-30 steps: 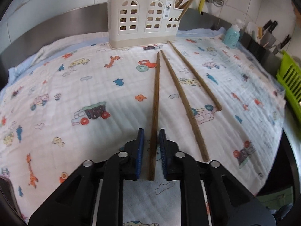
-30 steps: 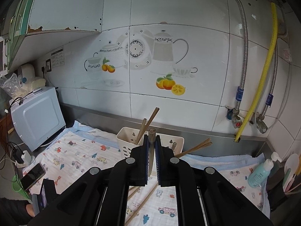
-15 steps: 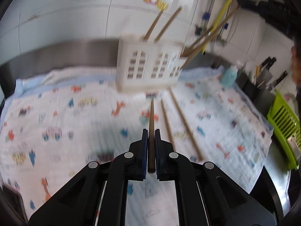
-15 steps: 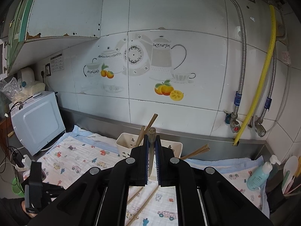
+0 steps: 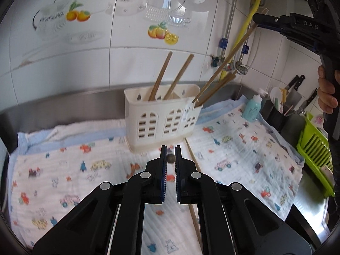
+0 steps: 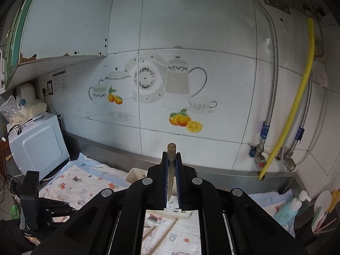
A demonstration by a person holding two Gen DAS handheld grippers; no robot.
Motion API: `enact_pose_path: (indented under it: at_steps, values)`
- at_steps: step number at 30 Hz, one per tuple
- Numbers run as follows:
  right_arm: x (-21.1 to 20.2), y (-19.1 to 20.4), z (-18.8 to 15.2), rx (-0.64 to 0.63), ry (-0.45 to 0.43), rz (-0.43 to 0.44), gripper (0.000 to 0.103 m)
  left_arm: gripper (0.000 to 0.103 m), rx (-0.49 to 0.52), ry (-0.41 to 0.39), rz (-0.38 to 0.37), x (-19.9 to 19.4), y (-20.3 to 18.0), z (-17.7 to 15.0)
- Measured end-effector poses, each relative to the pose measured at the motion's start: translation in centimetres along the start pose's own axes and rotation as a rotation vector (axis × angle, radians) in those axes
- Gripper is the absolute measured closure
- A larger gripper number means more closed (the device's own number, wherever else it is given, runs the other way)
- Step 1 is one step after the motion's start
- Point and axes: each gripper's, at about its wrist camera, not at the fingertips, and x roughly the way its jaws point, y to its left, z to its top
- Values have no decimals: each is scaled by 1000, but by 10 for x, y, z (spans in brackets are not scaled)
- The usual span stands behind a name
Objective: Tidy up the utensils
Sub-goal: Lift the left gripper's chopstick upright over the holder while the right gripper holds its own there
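Note:
A cream plastic utensil holder (image 5: 162, 116) stands on the printed cloth against the steel backsplash; several wooden chopsticks lean in it. My left gripper (image 5: 170, 159) is shut on a chopstick (image 5: 170, 158) that points end-on at the camera, lifted just in front of the holder. My right gripper (image 6: 171, 159) is shut on another chopstick (image 6: 171, 165), held high above the holder (image 6: 136, 175). In the left wrist view that chopstick (image 5: 225, 61) slants down from the right gripper (image 5: 258, 19) with its tip at the holder's right end. Two chopsticks (image 6: 164, 237) lie on the cloth.
A teal bottle (image 5: 252, 108), a dark cup of utensils (image 5: 278, 114), knives and a green rack (image 5: 316, 148) stand at the right. A white microwave (image 6: 36, 144) stands at the left. Pipes and a yellow hose (image 6: 297, 97) run down the tiled wall.
My left gripper closed on a chopstick lying on the cloth, lifted it and tilted it up toward the holder. My right gripper rose slightly with its chopstick.

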Motion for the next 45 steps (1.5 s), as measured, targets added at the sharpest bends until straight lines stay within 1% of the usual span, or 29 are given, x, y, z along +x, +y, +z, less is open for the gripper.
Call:
enact_pose_path:
  at_steps: [7, 11, 17, 23, 25, 26, 27, 31, 36, 43, 45]
  values:
    - [9, -9, 18, -6, -15, -38, 96, 97, 39, -25, 18, -4, 2, 34]
    - [22, -16, 19, -1, 10, -62, 96, 97, 57, -62, 35, -13, 5, 58]
    - [52, -25, 5, 13, 73, -75, 96, 97, 92, -158, 73, -32, 2, 108]
    - [75, -33, -12, 26, 129, -70, 96, 97, 113, -280, 127, -47, 0, 157]
    - [81, -35, -16, 31, 143, -66, 96, 97, 97, -291, 123, -44, 3, 168]
    - [83, -36, -18, 31, 149, -64, 96, 97, 94, -297, 129, -42, 3, 171]
    - [85, -36, -20, 31, 153, -63, 96, 97, 98, -309, 151, -38, 4, 175]
    - [89, -36, -26, 22, 167, -60, 96, 97, 79, -315, 173, -19, 9, 183]
    - [90, -37, -30, 21, 171, -52, 96, 97, 32, -309, 162, 3, 19, 181]
    - [90, -39, -36, 29, 173, -46, 96, 97, -2, -225, 139, 30, 29, 165]
    - [89, -38, -36, 31, 169, -47, 96, 94, -5, -216, 139, 32, 31, 163]
